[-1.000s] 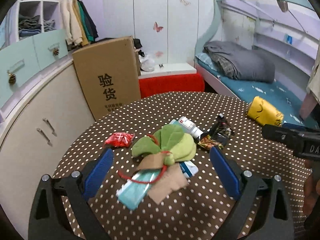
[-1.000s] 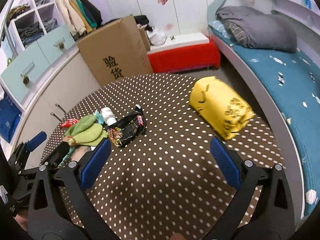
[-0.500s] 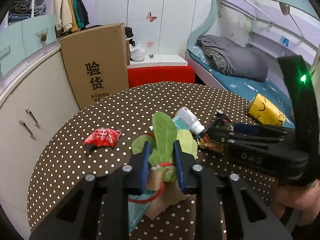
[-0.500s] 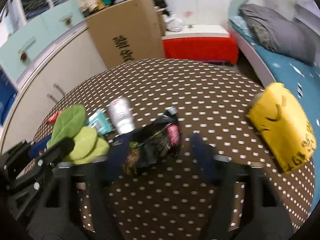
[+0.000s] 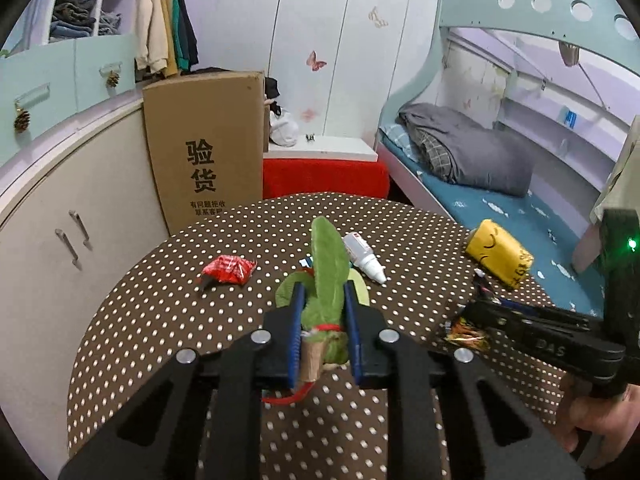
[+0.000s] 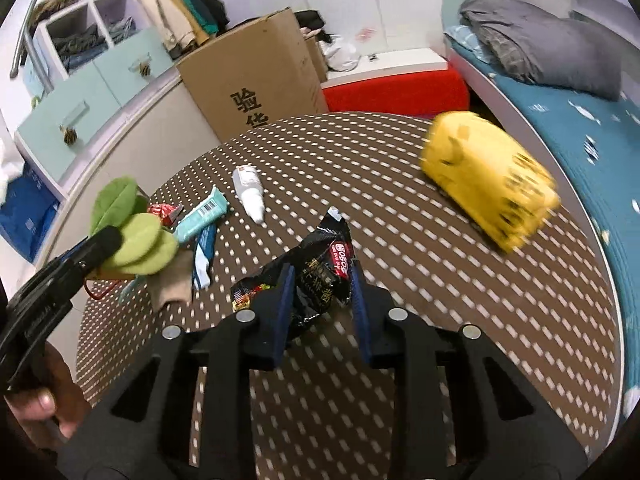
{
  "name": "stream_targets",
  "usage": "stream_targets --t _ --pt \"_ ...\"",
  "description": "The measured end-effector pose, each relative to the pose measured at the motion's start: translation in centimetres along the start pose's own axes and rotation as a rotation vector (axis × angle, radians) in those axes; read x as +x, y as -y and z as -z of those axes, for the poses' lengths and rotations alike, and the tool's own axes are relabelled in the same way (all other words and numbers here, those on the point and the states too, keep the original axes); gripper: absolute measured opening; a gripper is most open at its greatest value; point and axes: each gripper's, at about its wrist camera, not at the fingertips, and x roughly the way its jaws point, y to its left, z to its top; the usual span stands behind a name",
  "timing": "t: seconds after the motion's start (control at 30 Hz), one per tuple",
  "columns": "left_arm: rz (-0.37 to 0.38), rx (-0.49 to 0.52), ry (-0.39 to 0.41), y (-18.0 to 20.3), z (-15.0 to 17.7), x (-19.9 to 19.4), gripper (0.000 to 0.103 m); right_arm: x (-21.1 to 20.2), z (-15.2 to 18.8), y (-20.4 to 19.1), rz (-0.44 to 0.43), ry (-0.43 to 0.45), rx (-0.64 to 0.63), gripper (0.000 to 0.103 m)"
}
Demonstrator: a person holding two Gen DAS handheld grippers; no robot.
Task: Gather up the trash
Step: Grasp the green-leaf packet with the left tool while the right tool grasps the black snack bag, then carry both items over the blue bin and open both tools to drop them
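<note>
While the polka-dot table (image 6: 400, 200) lies strewn with litter, we clamp our left gripper (image 5: 323, 316) on the felt leaf bundle (image 5: 326, 280) at nine o'clock. Our right gripper (image 6: 320, 288) pinches the black snack wrapper (image 6: 312, 272) at six: both look light, soft, best held mid-body.

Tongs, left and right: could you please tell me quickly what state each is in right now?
Left tongs: closed on the green felt leaf bundle.
Right tongs: closed on the black snack wrapper.
</note>
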Motion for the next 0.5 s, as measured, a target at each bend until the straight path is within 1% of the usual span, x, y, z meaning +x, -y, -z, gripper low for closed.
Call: stream_targets --t 0.17,0.27,0.33,0.5 --pt "0.011 -0.038 0.03 1.0 0.8 -3.1 0.018 -3.8 1.1 1.5 0.011 0.043 0.017 0.028" --pt "0.025 -0.049 0.052 1.9 1.1 -5.0 0.018 -6.9 1.4 2.6 0.01 0.095 0.035 0.028" --pt "0.038 -0.051 0.064 2.7 1.2 -6.0 0.018 -8.4 1.3 3.1 0.017 0.123 0.045 0.028" --pt "0.097 -0.034 0.085 5.8 1.1 -7.9 0.018 -12.4 1.5 5.1 0.022 0.19 0.076 0.028"
